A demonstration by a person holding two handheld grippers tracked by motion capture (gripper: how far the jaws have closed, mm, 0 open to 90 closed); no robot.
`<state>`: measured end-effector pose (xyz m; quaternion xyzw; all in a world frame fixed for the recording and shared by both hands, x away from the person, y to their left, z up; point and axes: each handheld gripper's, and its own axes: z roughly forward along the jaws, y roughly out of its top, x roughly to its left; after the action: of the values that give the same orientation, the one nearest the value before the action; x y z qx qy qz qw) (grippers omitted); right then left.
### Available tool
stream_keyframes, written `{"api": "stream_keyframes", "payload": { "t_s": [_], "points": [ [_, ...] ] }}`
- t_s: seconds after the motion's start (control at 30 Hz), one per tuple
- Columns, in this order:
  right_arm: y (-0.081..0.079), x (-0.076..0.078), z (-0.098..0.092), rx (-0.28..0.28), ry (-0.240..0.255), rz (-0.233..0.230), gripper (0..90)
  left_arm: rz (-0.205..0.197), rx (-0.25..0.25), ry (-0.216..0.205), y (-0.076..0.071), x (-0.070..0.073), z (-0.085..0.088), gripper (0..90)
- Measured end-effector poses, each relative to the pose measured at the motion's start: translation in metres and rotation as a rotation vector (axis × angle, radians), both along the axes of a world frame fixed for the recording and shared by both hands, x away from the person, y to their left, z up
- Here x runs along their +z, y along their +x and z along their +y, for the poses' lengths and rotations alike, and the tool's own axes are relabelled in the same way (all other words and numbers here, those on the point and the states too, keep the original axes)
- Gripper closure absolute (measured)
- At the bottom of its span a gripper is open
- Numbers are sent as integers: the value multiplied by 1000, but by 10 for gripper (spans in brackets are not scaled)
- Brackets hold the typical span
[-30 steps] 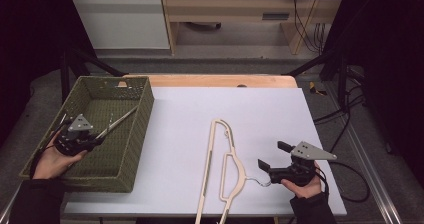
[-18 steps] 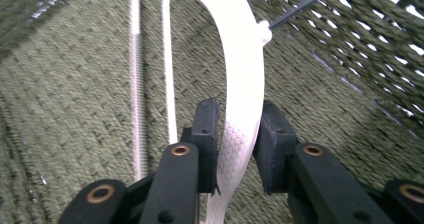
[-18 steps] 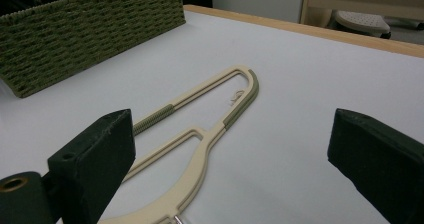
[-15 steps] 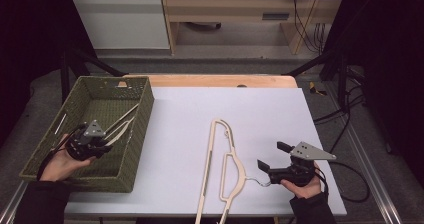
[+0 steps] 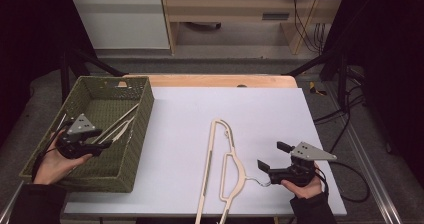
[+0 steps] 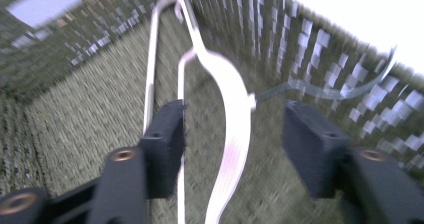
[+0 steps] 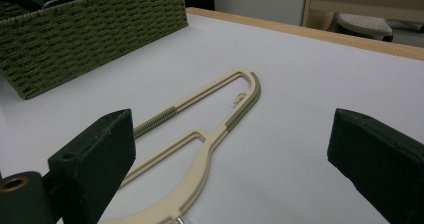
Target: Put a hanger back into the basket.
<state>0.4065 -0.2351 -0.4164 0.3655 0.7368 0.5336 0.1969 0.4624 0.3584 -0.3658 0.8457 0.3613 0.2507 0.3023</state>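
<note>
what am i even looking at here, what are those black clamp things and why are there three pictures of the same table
A person sits at a white table and holds a hand-held clamp, called a gripper, in each hand. One picture comes from a camera fixed above the table. The other two come from small cameras riding on the grippers, looking out between their own two black jaws.

The left gripper is inside a green woven basket at the table's left edge. A cream hanger lies in the basket between its jaws. Those jaws have just been opening, and the blurred left gripper view shows a gap on the right, so the hanger looks released rather than gripped.

The right gripper is open and holds nothing. A second cream hanger lies flat on the table in front of it, its metal hook close to the jaws.
</note>
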Motion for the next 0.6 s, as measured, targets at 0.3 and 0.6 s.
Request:
{"api": "stream_keyframes", "payload": {
  "t_s": [0.3,0.6],
  "points": [
    [1,-4,2,29,-19,12,72,-126,24,-294,-20,24,-17,146],
    [0,-7,1,39,-16,29,91,-206,-39,-413,-44,31,-67,95]
  ]
}}
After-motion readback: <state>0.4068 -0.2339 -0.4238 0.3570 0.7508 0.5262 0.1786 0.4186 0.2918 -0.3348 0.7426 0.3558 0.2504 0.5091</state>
